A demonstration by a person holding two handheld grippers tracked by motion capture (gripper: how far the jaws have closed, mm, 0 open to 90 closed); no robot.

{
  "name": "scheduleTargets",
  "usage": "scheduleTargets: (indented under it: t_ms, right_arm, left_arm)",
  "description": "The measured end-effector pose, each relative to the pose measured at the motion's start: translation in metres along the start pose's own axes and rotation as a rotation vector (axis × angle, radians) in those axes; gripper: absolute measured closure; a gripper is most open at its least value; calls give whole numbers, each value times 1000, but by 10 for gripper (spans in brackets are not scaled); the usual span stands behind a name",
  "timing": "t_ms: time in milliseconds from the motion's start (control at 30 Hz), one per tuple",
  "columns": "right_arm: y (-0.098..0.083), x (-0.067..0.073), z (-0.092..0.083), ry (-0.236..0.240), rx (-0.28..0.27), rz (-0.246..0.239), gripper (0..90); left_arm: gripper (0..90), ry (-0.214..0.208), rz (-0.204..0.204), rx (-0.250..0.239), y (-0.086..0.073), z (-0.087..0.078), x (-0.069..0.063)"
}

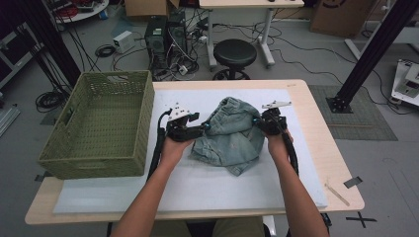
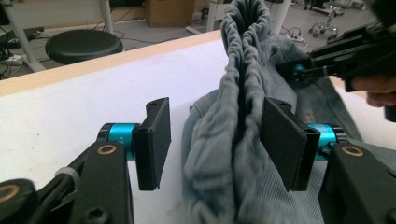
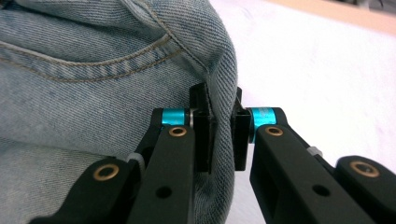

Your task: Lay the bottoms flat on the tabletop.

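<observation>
A crumpled pale-blue denim garment (image 1: 232,136) lies in the middle of the white mat (image 1: 197,187). My left gripper (image 1: 205,127) is at its left edge. In the left gripper view this gripper (image 2: 217,126) is open: a gathered fold of the denim (image 2: 247,56) stands between the jaws, close against the right pad and apart from the left pad. My right gripper (image 1: 257,122) is at the garment's right edge. In the right gripper view it (image 3: 223,126) is shut on a seamed edge of the denim (image 3: 93,93). The right gripper (image 2: 299,72) also appears far off in the left gripper view, holding the cloth.
A green woven basket (image 1: 148,118) stands on the table's left side, close to my left hand. The wooden table edge (image 1: 316,123) runs to the right of the mat. A black stool (image 1: 234,53) stands beyond the far edge.
</observation>
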State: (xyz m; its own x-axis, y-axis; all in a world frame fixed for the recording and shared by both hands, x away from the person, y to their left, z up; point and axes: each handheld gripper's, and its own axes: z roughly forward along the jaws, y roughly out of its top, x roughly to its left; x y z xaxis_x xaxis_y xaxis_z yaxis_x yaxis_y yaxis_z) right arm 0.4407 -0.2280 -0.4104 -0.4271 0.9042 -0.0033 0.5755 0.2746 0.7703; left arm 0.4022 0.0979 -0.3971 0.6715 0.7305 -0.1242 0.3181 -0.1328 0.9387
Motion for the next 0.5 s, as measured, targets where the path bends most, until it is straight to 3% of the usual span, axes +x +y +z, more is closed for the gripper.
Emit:
scheduleTargets:
  t_ms: [167, 300, 500]
  right_arm:
    - [-5, -12, 3, -40, 16, 60, 843]
    - [-7, -13, 7, -51, 32, 60, 842]
    - [-7, -14, 7, -31, 29, 65, 839]
  left_arm:
    - [429, -32, -30, 23, -6, -2, 0]
    - [411, -101, -50, 59, -16, -5, -5]
    - [340, -144, -89, 160, -29, -2, -5]
